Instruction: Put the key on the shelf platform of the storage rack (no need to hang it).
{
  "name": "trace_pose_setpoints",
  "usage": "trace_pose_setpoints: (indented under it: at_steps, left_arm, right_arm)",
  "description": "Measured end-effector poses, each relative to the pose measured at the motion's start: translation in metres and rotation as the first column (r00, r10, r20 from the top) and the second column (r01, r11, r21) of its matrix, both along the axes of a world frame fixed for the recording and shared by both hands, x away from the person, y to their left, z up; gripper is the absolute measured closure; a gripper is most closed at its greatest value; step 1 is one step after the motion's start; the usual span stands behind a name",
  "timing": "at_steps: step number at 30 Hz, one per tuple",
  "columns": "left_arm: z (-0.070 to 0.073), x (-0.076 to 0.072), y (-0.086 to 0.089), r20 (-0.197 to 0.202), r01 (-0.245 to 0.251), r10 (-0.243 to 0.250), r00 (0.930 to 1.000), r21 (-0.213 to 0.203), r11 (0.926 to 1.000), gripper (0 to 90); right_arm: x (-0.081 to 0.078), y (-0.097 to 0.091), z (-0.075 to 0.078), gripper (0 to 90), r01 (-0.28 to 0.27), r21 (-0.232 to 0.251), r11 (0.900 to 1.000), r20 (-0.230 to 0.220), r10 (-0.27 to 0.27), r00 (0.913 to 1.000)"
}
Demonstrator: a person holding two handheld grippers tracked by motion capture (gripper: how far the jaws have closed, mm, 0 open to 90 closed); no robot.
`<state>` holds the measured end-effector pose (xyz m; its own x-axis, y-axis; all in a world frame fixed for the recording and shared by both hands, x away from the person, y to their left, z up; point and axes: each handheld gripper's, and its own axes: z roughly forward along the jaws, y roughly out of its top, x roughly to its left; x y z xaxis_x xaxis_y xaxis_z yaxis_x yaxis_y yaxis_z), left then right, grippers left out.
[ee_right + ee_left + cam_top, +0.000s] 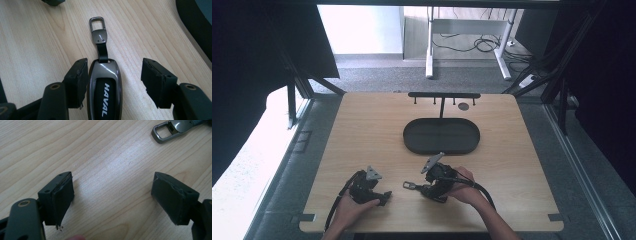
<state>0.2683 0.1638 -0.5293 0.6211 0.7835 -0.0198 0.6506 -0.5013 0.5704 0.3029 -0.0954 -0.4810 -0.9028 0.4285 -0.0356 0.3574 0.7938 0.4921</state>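
Two grippers wait spread: my right gripper [113, 83] straddles the gunmetal HAVAL key fob [105, 95] (ungripped); I judge closing comes next; left gripper [112, 197] empty.

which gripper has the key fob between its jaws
The right gripper: its open jaws straddle the HAVAL key fob lying on the table. The left gripper has only bare wood between its jaws.

Wooden table [362, 130] bears black tray [441, 136], key fob [106, 92].
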Motion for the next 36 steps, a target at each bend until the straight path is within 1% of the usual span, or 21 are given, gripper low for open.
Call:
trace_pose_setpoints:
  at_steps: [8,9,11,14,22,28,31,36]
  left_arm:
    - [0.000,0.000,0.000,-0.001,-0.002,0.002,1.0000,-0.003,1.0000,18.5]
    - [0.000,0.000,0.000,-0.001,0.008,-0.008,1.0000,0.004,1.0000,18.5]
    - [0.000,0.000,0.000,0.001,0.009,-0.009,1.0000,0.006,0.9999,18.5]
    - [0.000,0.000,0.000,-0.003,-0.003,0.003,1.0000,-0.002,1.0000,18.4]
    - [0.000,0.000,0.000,-0.008,-0.002,0.002,1.0000,0.001,1.0000,18.4]
    - [0.000,0.000,0.000,-0.006,-0.005,0.005,1.0000,-0.003,1.0000,18.4]
    - [0.000,0.000,0.000,-0.008,-0.001,0.001,1.0000,0.001,1.0000,18.5]
    - [0.001,0.000,0.001,-0.003,-0.007,0.007,1.0000,0.000,1.0000,18.5]
  right_arm:
    - [0.000,0.000,0.003,41.2,0.005,0.009,0.9999,-0.011,-0.005,0.9999]
    - [0.000,0.001,0.004,41.5,0.003,0.012,0.9999,-0.013,-0.002,0.9999]
    - [0.000,0.002,0.005,41.7,0.004,0.010,0.9999,-0.019,-0.003,0.9998]
    - [-0.001,0.005,0.004,42.3,-0.009,0.004,0.9999,-0.023,0.010,0.9997]
    - [-0.001,0.015,0.001,43.5,-0.016,-0.023,0.9996,-0.053,0.015,0.9985]
    - [0.000,0.021,-0.007,43.0,-0.019,-0.070,0.9974,-0.072,0.014,0.9973]
    - [0.001,0.024,-0.013,42.2,-0.022,-0.116,0.9930,-0.083,0.012,0.9965]
    - [0.001,0.026,-0.021,42.1,-0.021,-0.175,0.9844,-0.097,0.004,0.9953]
